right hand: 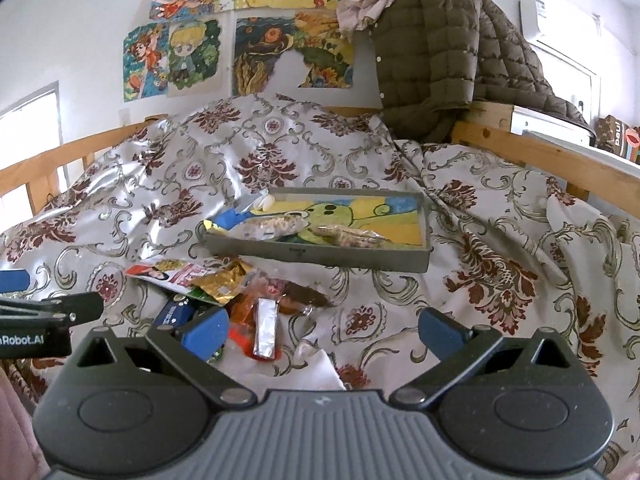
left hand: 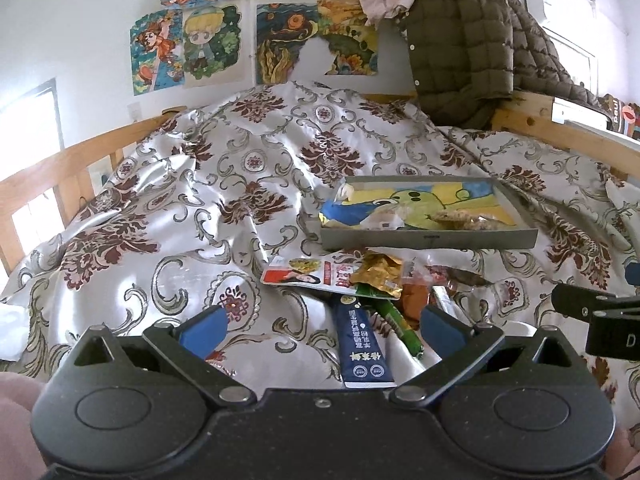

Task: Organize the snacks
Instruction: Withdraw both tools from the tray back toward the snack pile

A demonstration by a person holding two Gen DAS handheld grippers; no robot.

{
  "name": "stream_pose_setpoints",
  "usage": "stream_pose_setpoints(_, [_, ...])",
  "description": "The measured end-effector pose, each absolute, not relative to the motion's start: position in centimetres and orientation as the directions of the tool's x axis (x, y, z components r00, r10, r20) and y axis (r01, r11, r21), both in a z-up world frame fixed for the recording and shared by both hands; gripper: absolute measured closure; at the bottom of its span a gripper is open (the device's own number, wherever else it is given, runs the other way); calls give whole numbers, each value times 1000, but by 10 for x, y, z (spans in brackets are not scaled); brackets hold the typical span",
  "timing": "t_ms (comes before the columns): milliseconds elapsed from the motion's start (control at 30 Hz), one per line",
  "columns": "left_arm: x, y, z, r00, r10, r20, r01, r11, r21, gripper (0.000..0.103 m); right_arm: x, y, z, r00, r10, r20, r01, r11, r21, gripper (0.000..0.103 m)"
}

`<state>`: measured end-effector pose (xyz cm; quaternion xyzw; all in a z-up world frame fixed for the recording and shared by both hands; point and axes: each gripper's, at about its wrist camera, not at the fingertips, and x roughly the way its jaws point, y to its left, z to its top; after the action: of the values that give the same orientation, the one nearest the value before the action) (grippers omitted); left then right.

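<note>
A pile of snack packets lies on the patterned bedspread: a dark blue packet (left hand: pixel 365 347), a green one (left hand: pixel 394 318), a gold one (left hand: pixel 380 274), a white-and-red one (left hand: pixel 308 274), and a silver bar (right hand: pixel 266 330). A grey tray (left hand: pixel 428 237) with a cartoon picture holds a few clear-wrapped snacks (right hand: pixel 348 235). My left gripper (left hand: pixel 322 326) is open, with the blue packet between its fingers, untouched. My right gripper (right hand: pixel 324 328) is open and empty, to the right of the pile; its arm shows in the left wrist view (left hand: pixel 600 316).
The bedspread (left hand: pixel 200 208) is rumpled and covers the bed. A wooden bed rail (right hand: pixel 552 152) runs along the far and right side. A brown quilted jacket (right hand: pixel 440 52) hangs over the back rail. Drawings hang on the wall (left hand: pixel 192 48).
</note>
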<state>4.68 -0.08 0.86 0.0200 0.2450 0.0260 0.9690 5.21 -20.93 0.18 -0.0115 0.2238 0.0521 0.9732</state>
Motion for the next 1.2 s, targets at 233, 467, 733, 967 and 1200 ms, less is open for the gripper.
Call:
stream_pose_setpoints(233, [48,1,8,869,74,-488,-58,997,48,1,53,-209,1,888,98,-448,-108,994,3,0])
stream_pose_setpoints(467, [51,3,7,858,79,-508,-71,997,35,1,56,-205,-2,877,105,-469,-121,993,-5,0])
stream_pose_setpoints(733, [56,6,5,842,74,-535,-80,997,12,1,62,-200,-7,855,116,-506,-140,990,-9,0])
stream_pose_setpoints(967, [64,10,1,817,69,-573,-89,996,-6,1,73,-199,-12,809,164,-565,-179,983,29,0])
stream_pose_setpoints(1200, [77,16,-4,780,52,-623,-100,994,-41,1,88,-203,-17,759,206,-618,-203,976,75,0])
